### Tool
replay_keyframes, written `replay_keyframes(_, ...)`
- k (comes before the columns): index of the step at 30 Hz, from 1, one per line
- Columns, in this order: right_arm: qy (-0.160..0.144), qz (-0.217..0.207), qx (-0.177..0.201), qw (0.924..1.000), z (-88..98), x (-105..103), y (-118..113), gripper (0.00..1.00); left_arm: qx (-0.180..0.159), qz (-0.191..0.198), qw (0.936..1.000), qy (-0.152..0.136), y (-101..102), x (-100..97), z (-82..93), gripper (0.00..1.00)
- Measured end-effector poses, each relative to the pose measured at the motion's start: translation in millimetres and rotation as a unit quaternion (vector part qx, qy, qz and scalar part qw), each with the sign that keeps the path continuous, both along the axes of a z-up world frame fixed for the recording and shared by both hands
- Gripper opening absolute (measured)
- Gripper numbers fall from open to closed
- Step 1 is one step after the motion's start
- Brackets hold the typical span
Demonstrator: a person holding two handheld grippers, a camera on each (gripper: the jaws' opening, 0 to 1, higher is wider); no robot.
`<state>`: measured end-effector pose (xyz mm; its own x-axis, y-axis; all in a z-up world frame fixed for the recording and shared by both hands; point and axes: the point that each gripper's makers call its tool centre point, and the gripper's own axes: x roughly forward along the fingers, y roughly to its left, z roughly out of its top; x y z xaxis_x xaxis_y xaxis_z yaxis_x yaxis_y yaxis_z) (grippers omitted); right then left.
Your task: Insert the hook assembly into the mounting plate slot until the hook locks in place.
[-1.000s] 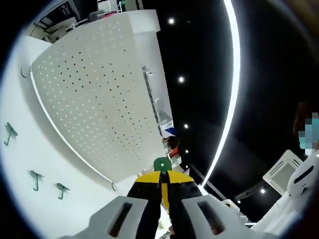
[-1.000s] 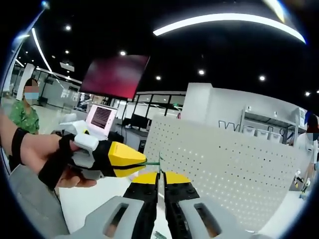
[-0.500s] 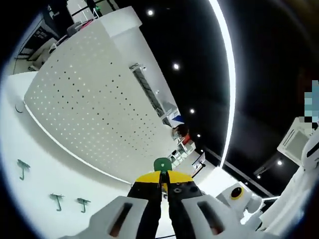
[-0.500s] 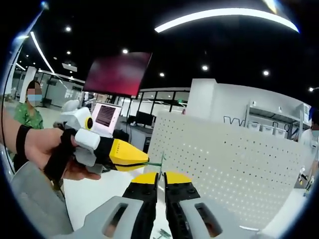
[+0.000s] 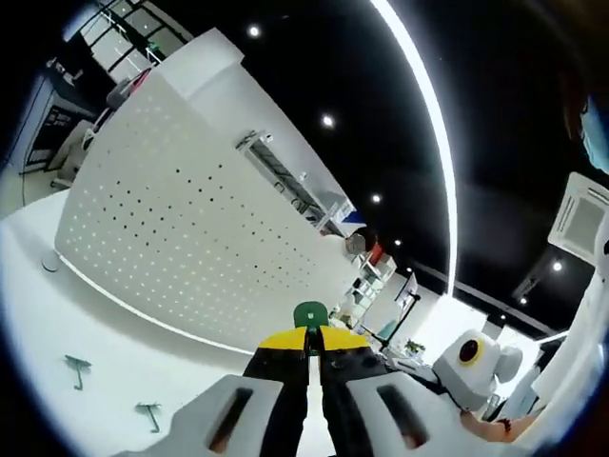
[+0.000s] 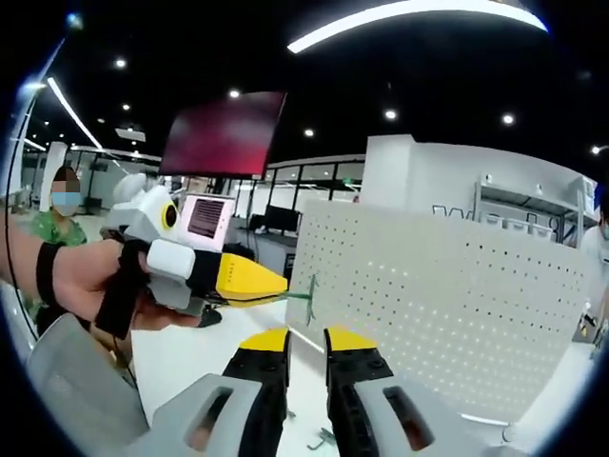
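Note:
A small green hook (image 5: 310, 312) sticks out between the yellow tips of my left gripper (image 5: 307, 335), which is shut on it. In the right gripper view the left gripper (image 6: 283, 288) comes in from the left in a person's hand, holding the green hook (image 6: 304, 292) just in front of the white perforated mounting plate (image 6: 428, 305). My right gripper (image 6: 306, 339) sits just below the hook with its jaws apart and nothing between them. The mounting plate (image 5: 181, 228) stands upright on the white table.
Two loose green hooks (image 5: 78, 366) (image 5: 147, 412) lie on the white table (image 5: 38, 314) before the plate. Another small piece (image 6: 324, 439) lies on the table near my right jaws. A person (image 6: 52, 224) stands at far left. A laptop (image 6: 207, 221) sits behind.
My right gripper has opened and let go of the green hook, which stays in the shut left gripper. Both cameras have shifted and rolled slightly.

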<state>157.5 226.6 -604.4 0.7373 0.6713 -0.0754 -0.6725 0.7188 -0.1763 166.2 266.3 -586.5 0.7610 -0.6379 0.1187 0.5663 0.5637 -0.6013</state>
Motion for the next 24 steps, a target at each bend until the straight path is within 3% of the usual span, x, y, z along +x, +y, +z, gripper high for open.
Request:
replay_keyframes(7,0.034,-0.003,0.006,0.9994,-8.7,1,-8,0.20,0.045,0.013,0.9987,-0.021,1,5.7,0.3,0.02)
replay_keyframes(11,0.037,-0.008,0.016,0.9992,-6.1,2,-12,0.26,0.060,0.015,0.9977,-0.029,2,9.0,1.4,0.02)
replay_keyframes(13,0.071,-0.008,0.029,0.9970,-10.0,1,-13,0.34,0.076,0.021,0.9963,-0.033,4,11.9,0.8,0.02)
replay_keyframes(16,0.040,-0.008,0.028,0.9988,0.0,1,-16,0.33,0.084,0.022,0.9953,-0.042,4,13.3,3.9,0.03)
replay_keyframes(18,0.067,-0.012,0.033,0.9971,-4.4,2,-18,0.40,0.081,0.026,0.9953,-0.045,5,15.2,5.9,0.02)
replay_keyframes(20,0.046,-0.016,0.024,0.9985,-2.0,2,-21,0.40,0.091,0.037,0.9941,-0.047,8,18.7,5.8,0.02)
replay_keyframes(24,0.059,-0.017,0.028,0.9977,-4.3,0,-23,0.43,0.104,0.051,0.9915,-0.059,13,23.7,9.8,0.02)
